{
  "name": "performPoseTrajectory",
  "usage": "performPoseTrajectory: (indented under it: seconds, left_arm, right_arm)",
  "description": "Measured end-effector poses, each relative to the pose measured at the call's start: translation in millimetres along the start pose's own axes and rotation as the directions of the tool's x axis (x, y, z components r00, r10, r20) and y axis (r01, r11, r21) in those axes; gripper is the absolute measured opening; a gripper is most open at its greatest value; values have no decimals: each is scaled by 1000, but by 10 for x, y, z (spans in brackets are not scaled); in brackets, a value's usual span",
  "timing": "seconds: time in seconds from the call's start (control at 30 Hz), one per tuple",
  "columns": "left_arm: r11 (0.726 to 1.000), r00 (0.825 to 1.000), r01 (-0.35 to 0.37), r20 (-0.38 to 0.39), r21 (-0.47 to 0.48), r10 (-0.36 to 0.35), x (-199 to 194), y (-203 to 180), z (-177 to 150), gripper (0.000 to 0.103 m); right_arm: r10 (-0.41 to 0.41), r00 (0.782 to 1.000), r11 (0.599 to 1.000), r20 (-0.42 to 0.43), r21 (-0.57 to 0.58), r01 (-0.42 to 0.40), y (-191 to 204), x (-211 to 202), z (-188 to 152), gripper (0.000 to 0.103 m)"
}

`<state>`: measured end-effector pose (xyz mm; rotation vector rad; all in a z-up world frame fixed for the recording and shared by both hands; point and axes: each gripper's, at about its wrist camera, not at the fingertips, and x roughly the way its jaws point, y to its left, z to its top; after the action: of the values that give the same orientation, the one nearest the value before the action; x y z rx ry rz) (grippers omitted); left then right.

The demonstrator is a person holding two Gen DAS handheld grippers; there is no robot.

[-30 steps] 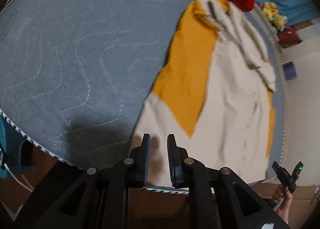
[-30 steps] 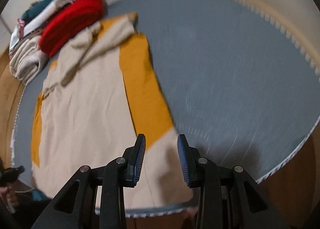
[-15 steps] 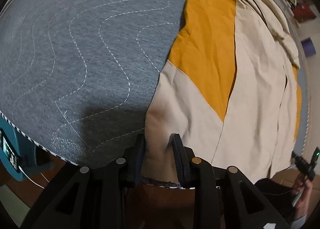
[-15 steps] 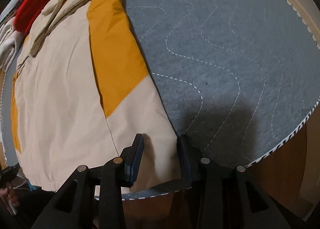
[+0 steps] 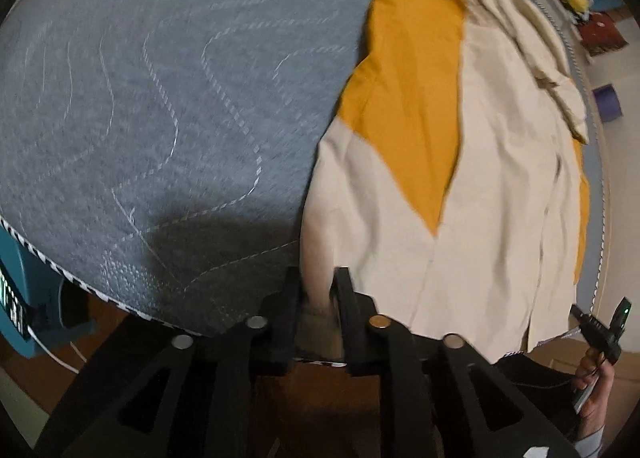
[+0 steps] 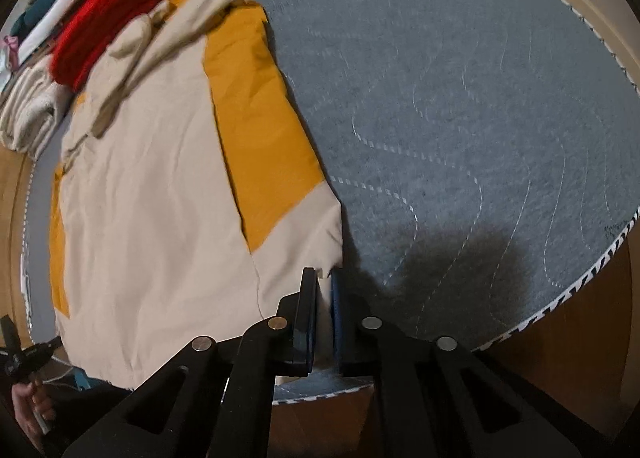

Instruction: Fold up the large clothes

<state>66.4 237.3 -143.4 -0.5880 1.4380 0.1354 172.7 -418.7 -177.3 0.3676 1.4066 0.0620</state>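
A large cream and mustard-yellow garment (image 5: 480, 186) lies spread lengthwise on a grey quilted mat (image 5: 160, 98). My left gripper (image 5: 318, 290) is shut on the garment's near hem corner at the mat's front edge. In the right wrist view the same garment (image 6: 160, 198) lies left of centre, and my right gripper (image 6: 322, 290) is shut on its other near hem corner. Both corners are slightly lifted and puckered between the fingers.
A red knit (image 6: 112, 18) and folded pale clothes (image 6: 28, 114) are piled at the garment's far end. The mat (image 6: 480, 118) stretches wide to one side. A teal box (image 5: 16, 298) sits below the mat's edge. Brown floor lies beyond.
Both grippers came down onto the near hem and closed on its two corners; the fabric there has bunched up and lifted slightly.
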Motion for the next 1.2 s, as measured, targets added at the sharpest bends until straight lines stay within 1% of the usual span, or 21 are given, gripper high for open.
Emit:
performPoseTrajectory:
  seconds: [0.03, 0.1, 0.2, 0.27, 0.3, 0.33, 0.37, 0.4, 0.47, 0.53, 0.6, 0.67, 0.73, 0.8, 0.9, 0.97, 1.1, 1.2]
  left_arm:
    - [1000, 1000, -2, -8, -5, 2, 4, -3, 15, 22]
    - [1000, 1000, -5, -8, -2, 5, 7, 5, 1, 22]
    - [1000, 1000, -9, -4, -4, 9, 55, -70, 24, 22]
    - [1000, 1000, -19, -1, 12, 19, 65, -141, 27, 22]
    - [999, 1000, -24, 2, 23, 24, 73, -184, 29, 19]
    - [999, 1000, -24, 4, 34, 24, 80, -221, 32, 13]
    - [999, 1000, -21, 8, 40, 21, 85, -273, 42, 11]
    - [998, 1000, -23, 16, 51, 22, 71, -301, 31, 10]
    - [997, 999, -29, 26, 71, 27, 43, -351, 4, 8]
    - [995, 999, -36, 44, 95, 32, -23, -434, -50, 7]
    - [993, 998, -29, 67, 116, 22, -137, -484, -80, 6]
    - [990, 995, -7, 95, 141, -6, -287, -553, -124, 5]
    - [986, 991, 44, 116, 158, -62, -486, -589, -148, 4]
    - [978, 983, 91, 143, 186, -119, -718, -652, -178, 4]
    - [963, 969, 113, 188, 243, -161, -1067, -760, -203, 4]
    - [953, 958, 135, 211, 272, -196, -1291, -772, -257, 4]
    - [935, 941, 165, 234, 315, -245, -1696, -629, -406, 4]
    - [920, 938, 179, 223, 349, -267, -1937, -499, -632, 3]
  right_arm:
    - [-17, 1000, 1000, -20, -4, 16, -13, 49, -3, 16]
    - [-73, 997, 997, -34, -32, 72, 5, 98, -22, 30]
    - [-82, 996, 996, -36, -45, 80, 12, 105, -20, 30]
    - [-83, 996, 995, -36, -50, 82, 27, 102, -20, 30]
    - [-85, 996, 995, -34, -57, 83, 35, 96, -25, 30]
    - [-87, 996, 994, -34, -65, 84, 30, 102, -28, 30]
    - [-88, 996, 993, -28, -76, 86, 55, 99, -31, 27]
    - [-78, 997, 993, -19, -88, 76, 96, 105, -26, 17]
    - [-62, 998, 993, 7, -105, 62, 215, 90, -55, 10]
    - [-51, 998, 992, 37, -117, 55, 248, 4, -77, 8]
    - [-19, 997, 993, 74, -115, 27, 275, -128, -86, 6]
    - [15, 994, 994, 113, -111, -2, 294, -302, -75, 5]
    - [46, 989, 992, 141, -122, -29, 329, -486, -32, 5]
    - [91, 979, 986, 184, -154, -63, 381, -762, -8, 5]
    - [174, 955, 978, 240, -160, -137, 392, -1184, -2, 4]
    - [207, 940, 971, 273, -176, -162, 415, -1432, -30, 4]
    - [256, 907, 959, 334, -206, -195, 437, -1888, -137, 4]
    - [292, 890, 949, 350, -226, -222, 327, -2164, -337, 4]
